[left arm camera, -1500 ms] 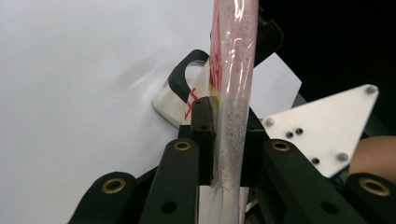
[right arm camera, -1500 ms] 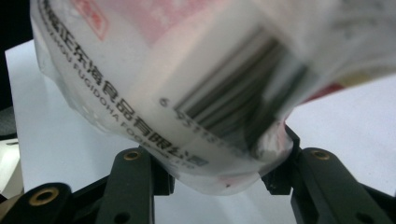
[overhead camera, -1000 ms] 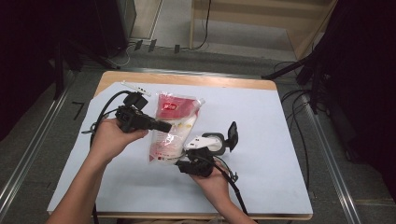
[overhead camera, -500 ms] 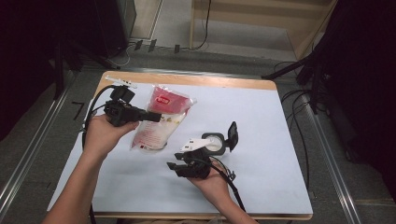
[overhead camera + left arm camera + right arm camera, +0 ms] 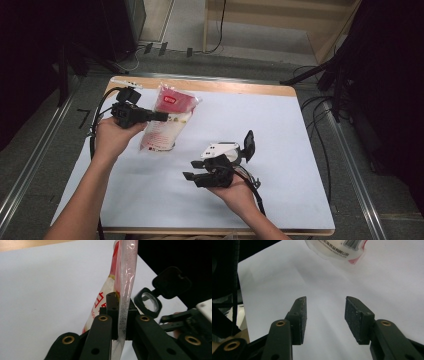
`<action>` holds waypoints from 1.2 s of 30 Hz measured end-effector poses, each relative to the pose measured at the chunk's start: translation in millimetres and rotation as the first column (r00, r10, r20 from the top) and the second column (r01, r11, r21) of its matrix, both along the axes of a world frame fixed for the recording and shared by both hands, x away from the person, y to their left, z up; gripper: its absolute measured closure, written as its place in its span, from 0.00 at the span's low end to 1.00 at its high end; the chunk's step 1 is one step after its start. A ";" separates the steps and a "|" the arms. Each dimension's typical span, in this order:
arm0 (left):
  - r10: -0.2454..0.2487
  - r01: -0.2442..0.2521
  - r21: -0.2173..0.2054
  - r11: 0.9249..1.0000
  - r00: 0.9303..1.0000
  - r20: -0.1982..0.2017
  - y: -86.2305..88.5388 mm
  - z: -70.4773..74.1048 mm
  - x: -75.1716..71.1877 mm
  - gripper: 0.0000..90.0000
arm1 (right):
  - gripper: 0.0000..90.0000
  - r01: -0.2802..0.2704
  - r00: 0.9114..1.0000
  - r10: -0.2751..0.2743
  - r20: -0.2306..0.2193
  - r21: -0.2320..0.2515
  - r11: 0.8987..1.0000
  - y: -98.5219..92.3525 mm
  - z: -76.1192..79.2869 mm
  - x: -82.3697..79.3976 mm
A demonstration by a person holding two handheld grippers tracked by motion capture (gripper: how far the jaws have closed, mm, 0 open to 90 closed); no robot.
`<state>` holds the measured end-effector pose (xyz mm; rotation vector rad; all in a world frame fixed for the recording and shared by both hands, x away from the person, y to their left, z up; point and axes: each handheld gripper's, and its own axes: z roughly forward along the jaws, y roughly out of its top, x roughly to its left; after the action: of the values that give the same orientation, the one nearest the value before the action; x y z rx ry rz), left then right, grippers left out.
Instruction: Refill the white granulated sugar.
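Observation:
A red and white pouch (image 5: 167,125) hangs tilted over the white table's far left part. My left gripper (image 5: 162,117) is shut on it from the left, and the left gripper view has both jaws pinching the pouch's clear sealed edge (image 5: 122,315), with the red print (image 5: 105,300) beyond. My right gripper (image 5: 192,172) is held low near the table's middle, pointing left, open with nothing between its fingers. In the right gripper view the pads (image 5: 352,315) stand apart over bare white sheet, and the pouch's barcoded bottom (image 5: 337,250) is well ahead of them.
The white sheet (image 5: 300,150) covers a wooden table with bare room on the right and front. Black cables trail from both grippers. A metal rail (image 5: 30,165) runs along the left, and dark stands and floor cables lie beyond the far and right edges.
The left gripper has carried the pouch to the left and farther back, away from the right gripper's tips. The right hand has stayed about where it was.

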<state>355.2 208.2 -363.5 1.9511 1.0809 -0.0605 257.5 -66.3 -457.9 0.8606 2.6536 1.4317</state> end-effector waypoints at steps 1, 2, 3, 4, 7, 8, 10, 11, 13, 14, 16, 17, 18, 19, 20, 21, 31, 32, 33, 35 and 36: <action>0.003 -0.003 0.010 1.000 1.000 0.003 0.0 -2.3 2.6 0.98 | 0.59 -0.009 1.000 0.009 0.005 -0.008 1.000 -2.8 0.9 0.4; 0.005 -0.006 0.013 1.000 1.000 0.005 -0.1 -4.8 5.2 0.98 | 0.58 -0.018 1.000 0.018 0.012 -0.009 1.000 -5.5 1.0 0.8; 0.013 -0.013 0.007 1.000 1.000 0.009 -0.8 -7.7 8.0 0.98 | 0.58 -0.023 1.000 0.023 0.016 -0.017 1.000 -8.6 1.4 1.0; 0.021 -0.021 0.002 1.000 1.000 0.012 -1.8 -9.3 9.4 0.98 | 0.58 -0.028 1.000 0.028 0.010 -0.017 0.999 -11.8 1.9 0.5; 0.020 -0.020 -0.006 1.000 0.999 0.038 -4.6 -15.2 15.5 0.98 | 0.58 -0.055 0.998 0.056 0.010 -0.018 0.998 -16.8 3.1 -1.7; 0.022 -0.022 -0.012 1.000 0.999 0.039 -6.0 -16.9 16.5 0.98 | 0.58 -0.068 0.998 0.068 0.012 -0.021 0.997 -18.6 3.8 -3.8; 0.023 -0.023 -0.002 1.000 0.999 0.033 -9.5 -22.1 19.9 0.98 | 0.57 -0.083 0.996 0.084 0.033 -0.036 0.996 -21.4 4.9 -6.5; 0.024 -0.024 0.006 1.000 0.999 0.040 -11.6 -25.0 20.3 0.98 | 0.56 -0.092 0.995 0.094 0.045 -0.043 0.995 -22.9 4.8 -7.5; 0.024 -0.025 0.018 1.000 0.999 0.034 -16.0 -30.5 20.8 0.98 | 0.56 -0.097 0.993 0.100 0.058 -0.057 0.994 -26.8 3.2 -8.9; 0.011 -0.011 0.007 1.000 0.999 0.031 -16.1 -33.1 21.1 0.98 | 0.56 -0.096 0.994 0.099 0.052 -0.049 0.994 -29.2 1.8 -8.6; 0.014 -0.014 -0.011 1.000 0.999 0.030 -15.2 -34.4 21.0 0.98 | 0.56 -0.079 0.996 0.080 0.033 -0.033 0.996 -33.5 -0.5 -7.7; 0.015 -0.014 -0.008 1.000 0.999 0.032 -14.0 -34.5 21.2 0.97 | 0.56 -0.077 0.997 0.078 0.023 -0.027 0.997 -35.0 -1.0 -7.2; 0.013 -0.013 -0.009 1.000 0.999 0.032 -12.8 -34.6 20.7 0.97 | 0.56 -0.077 0.997 0.078 0.023 -0.025 0.997 -36.4 -0.9 -6.7; 0.008 -0.007 -0.015 1.000 0.999 0.031 -11.2 -35.1 19.4 0.97 | 0.56 -0.075 0.997 0.075 0.017 -0.023 0.997 -38.0 0.0 -7.1; 0.007 -0.006 -0.022 1.000 1.000 0.029 -9.9 -36.0 18.0 0.96 | 0.56 -0.078 0.997 0.078 0.020 -0.017 0.997 -39.7 0.6 -6.7; 0.003 -0.003 -0.021 1.000 1.000 0.031 -8.3 -36.5 16.6 0.96 | 0.56 -0.071 0.997 0.072 0.016 -0.009 0.997 -41.1 1.8 -7.2; -0.002 0.001 0.003 1.000 0.999 0.050 6.9 -37.8 -0.2 0.93 | 0.55 -0.052 0.998 0.052 0.029 0.001 0.999 -51.4 8.9 -11.3; -0.005 0.005 -0.003 1.000 0.999 0.046 9.6 -38.3 -2.0 0.92 | 0.55 -0.048 0.998 0.048 0.028 -0.003 0.999 -52.2 8.6 -11.4; -0.006 0.006 0.002 1.000 0.999 0.051 11.9 -38.5 -4.0 0.92 | 0.55 -0.043 0.999 0.043 0.027 -0.007 0.999 -52.9 8.3 -11.1; -0.017 0.016 0.009 1.000 0.999 0.051 15.9 -38.9 -7.2 0.92 | 0.55 -0.045 0.999 0.045 0.022 -0.008 0.999 -53.4 7.7 -10.7; -0.013 0.012 0.017 1.000 0.998 0.054 17.9 -39.2 -9.1 0.92 | 0.55 -0.045 0.999 0.045 0.024 -0.008 0.999 -53.4 7.7 -10.7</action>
<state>346.0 226.1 -402.7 1.9637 1.0370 -0.0060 246.8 -119.6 -450.2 0.7826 2.6762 1.4305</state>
